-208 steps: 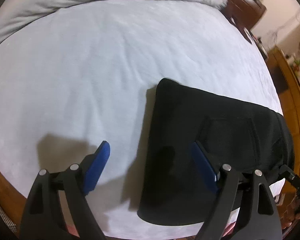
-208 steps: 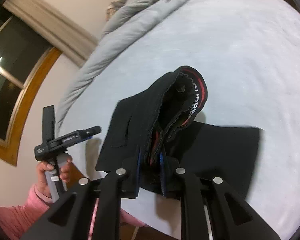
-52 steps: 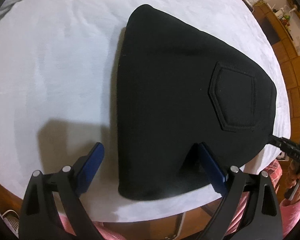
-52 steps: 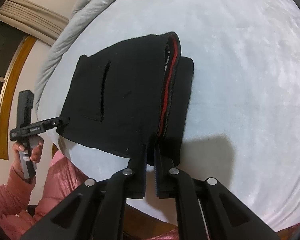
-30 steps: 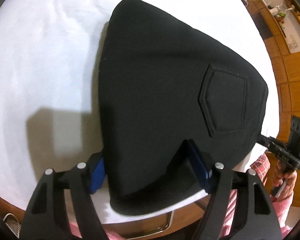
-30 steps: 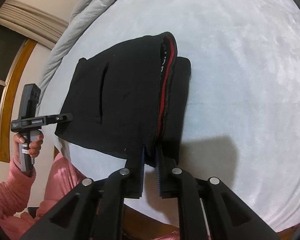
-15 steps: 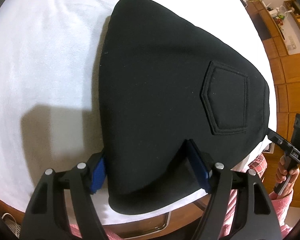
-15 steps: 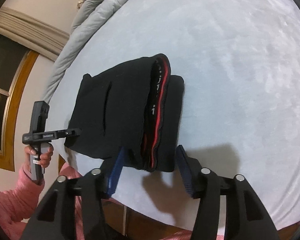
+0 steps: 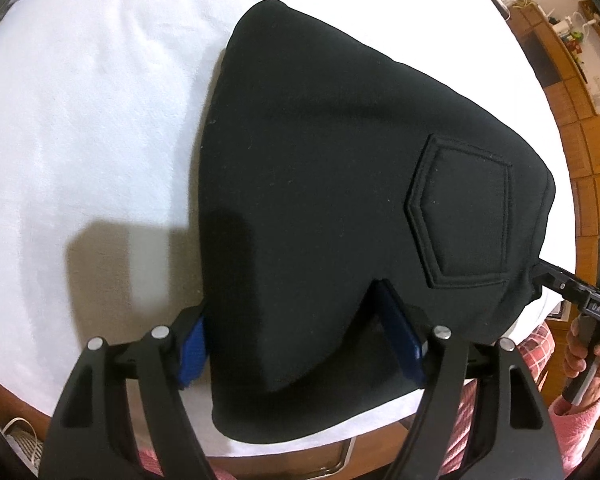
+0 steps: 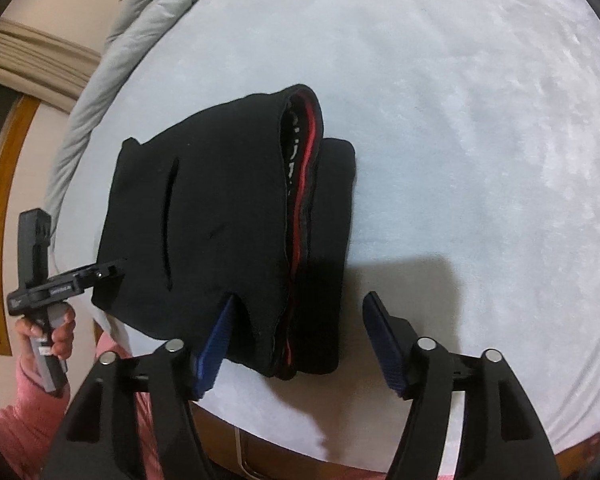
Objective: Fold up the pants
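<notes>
Lying folded into a thick black bundle, the pants (image 9: 332, 184) sit on the white bed sheet (image 9: 80, 120) close to the near edge of the bed. Through the left wrist camera the left tool (image 9: 296, 332) has its blue-padded fingers spread wide around the near end of the bundle, one pad (image 9: 192, 344) at 7 o'clock beside the fabric's left edge and the other at 5 o'clock pressed into a dent in the cloth; whether they squeeze it is unclear, but the gap between them is broad. A stitched back pocket (image 9: 460, 220) faces up at 3 o'clock. Through the right wrist camera the right tool (image 10: 300, 336) is likewise spread apart, its fingers standing either side of the bundle's near corner, where a red waistband stripe (image 10: 304, 168) runs between the stacked layers. A slit pocket (image 10: 170, 216) shows on the top layer at 9 o'clock. A grey duvet (image 10: 140, 12) is bunched along the far side of the bed at 11 o'clock.
</notes>
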Available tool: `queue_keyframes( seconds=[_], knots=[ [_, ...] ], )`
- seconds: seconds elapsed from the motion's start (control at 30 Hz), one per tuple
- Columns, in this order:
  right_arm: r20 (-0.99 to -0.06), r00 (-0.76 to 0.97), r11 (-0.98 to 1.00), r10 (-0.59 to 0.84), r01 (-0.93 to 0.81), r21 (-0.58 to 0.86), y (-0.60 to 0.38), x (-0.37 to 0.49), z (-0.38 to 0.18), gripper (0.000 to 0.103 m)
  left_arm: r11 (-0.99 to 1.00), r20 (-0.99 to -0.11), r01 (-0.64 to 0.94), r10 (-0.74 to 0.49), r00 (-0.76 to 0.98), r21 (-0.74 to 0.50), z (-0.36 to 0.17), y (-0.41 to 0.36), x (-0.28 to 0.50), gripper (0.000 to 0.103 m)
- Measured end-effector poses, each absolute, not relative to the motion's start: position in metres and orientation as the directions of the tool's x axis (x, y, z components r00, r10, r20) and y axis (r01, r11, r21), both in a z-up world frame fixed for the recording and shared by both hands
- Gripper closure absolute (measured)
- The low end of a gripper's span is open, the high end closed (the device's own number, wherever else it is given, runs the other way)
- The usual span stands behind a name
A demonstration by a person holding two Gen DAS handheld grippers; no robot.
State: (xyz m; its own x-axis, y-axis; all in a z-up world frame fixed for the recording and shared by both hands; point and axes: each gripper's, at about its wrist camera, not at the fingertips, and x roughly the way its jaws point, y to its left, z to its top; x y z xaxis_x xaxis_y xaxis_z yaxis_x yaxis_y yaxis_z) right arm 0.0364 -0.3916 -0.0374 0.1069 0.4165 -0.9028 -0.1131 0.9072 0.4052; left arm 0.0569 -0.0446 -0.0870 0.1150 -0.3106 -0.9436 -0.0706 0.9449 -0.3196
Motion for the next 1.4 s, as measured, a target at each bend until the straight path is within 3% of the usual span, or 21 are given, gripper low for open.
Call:
queue_keyframes(
  seconds=[0.17, 0.3, 0.37, 0.4, 0.43, 0.47, 0.53, 0.6, 0.63, 0.73, 1.4],
  knots=[
    [-0.926, 0.088, 0.930, 0.367, -0.068, 0.362, -0.388, 0.041, -0.047, 0.016, 0.949, -0.948, -0.076, -0.297, 0.115, -0.307, -0.085, -0.058, 0.058, 0.028],
    [-0.942, 0.029, 0.942, 0.334, -0.059, 0.331, -0.370, 0.045, -0.073, 0.008, 0.957, -0.954, -0.069, -0.273, 0.123, -0.283, -0.086, -0.072, 0.057, 0.025],
    [-0.947, 0.038, 0.946, 0.319, -0.066, 0.317, -0.363, 0.046, -0.076, 0.008, 0.959, -0.956, -0.067, -0.264, 0.127, -0.274, -0.085, -0.081, 0.055, 0.025],
    [-0.947, 0.050, 0.946, 0.318, -0.077, 0.314, -0.360, 0.046, -0.074, 0.017, 0.959, -0.956, -0.066, -0.265, 0.127, -0.275, -0.084, -0.082, 0.055, 0.027],
    [-0.939, 0.055, 0.939, 0.339, -0.082, 0.334, -0.359, 0.045, -0.072, 0.036, 0.958, -0.955, -0.068, -0.269, 0.128, -0.279, -0.083, -0.083, 0.055, 0.031],
    [-0.923, 0.052, 0.923, 0.381, -0.081, 0.377, -0.360, 0.044, -0.070, 0.043, 0.957, -0.953, -0.068, -0.273, 0.129, -0.283, -0.082, -0.085, 0.054, 0.035],
    [-0.910, 0.059, 0.910, 0.411, -0.097, 0.404, -0.361, 0.042, -0.063, 0.057, 0.958, -0.952, -0.053, -0.273, 0.140, -0.282, -0.076, -0.091, 0.052, 0.053],
    [-0.900, 0.068, 0.901, 0.430, -0.095, 0.423, -0.364, 0.040, -0.058, 0.062, 0.966, -0.955, -0.034, -0.249, 0.163, -0.258, -0.071, -0.098, 0.049, 0.065],
    [-0.896, 0.077, 0.898, 0.437, -0.099, 0.430, -0.365, 0.039, -0.055, 0.063, 0.968, -0.955, -0.032, -0.240, 0.175, -0.250, -0.069, -0.100, 0.047, 0.072],
    [-0.887, 0.101, 0.890, 0.451, -0.119, 0.439, -0.365, 0.036, -0.045, 0.066, 0.964, -0.949, -0.042, -0.249, 0.192, -0.262, -0.064, -0.100, 0.045, 0.080],
    [-0.836, 0.282, 0.879, 0.470, -0.238, 0.413, -0.390, 0.059, 0.026, 0.071, 0.936, -0.881, 0.020, -0.339, 0.330, -0.353, -0.006, -0.098, 0.083, 0.085]
  ],
)
